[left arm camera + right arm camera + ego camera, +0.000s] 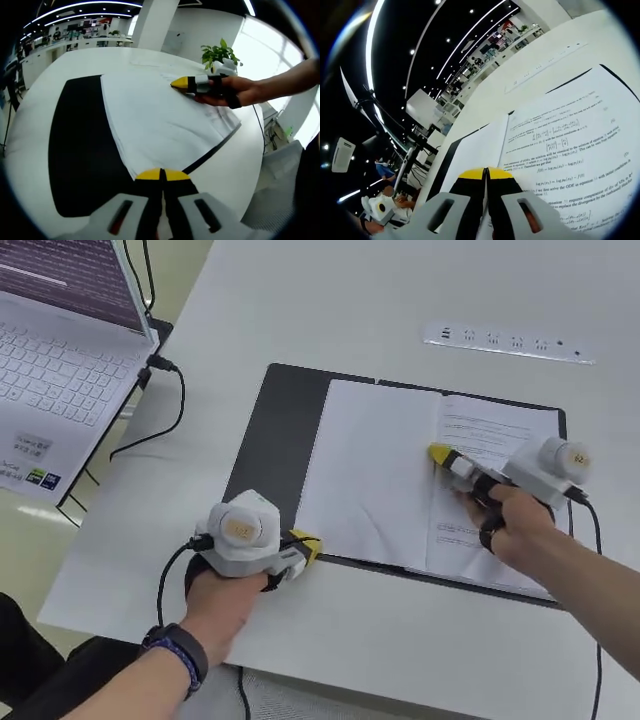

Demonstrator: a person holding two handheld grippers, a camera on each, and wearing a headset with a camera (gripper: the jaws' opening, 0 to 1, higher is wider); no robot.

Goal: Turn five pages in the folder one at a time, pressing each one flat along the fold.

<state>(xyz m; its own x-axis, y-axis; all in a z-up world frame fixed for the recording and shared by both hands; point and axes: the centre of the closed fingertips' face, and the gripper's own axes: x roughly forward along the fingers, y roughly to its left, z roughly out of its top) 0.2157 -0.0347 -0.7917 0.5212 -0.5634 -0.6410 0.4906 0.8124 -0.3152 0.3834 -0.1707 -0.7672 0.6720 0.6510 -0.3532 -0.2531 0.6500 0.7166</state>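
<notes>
The black folder (272, 445) lies open on the white table, with blank turned pages (372, 470) on its left stack and printed pages (492, 435) on the right. My right gripper (437, 454) is shut, its yellow tips resting on the paper at the fold (506, 140). My left gripper (312, 543) is shut with nothing in it, sitting at the folder's near edge by the corner of the blank pages (150, 120). In the left gripper view the right gripper (175, 83) lies on the far pages.
An open laptop (55, 370) with a cable (165, 415) sits at the far left, over the table's left edge. A white power strip (508, 343) lies beyond the folder. Bare table (400, 630) stretches in front of the folder.
</notes>
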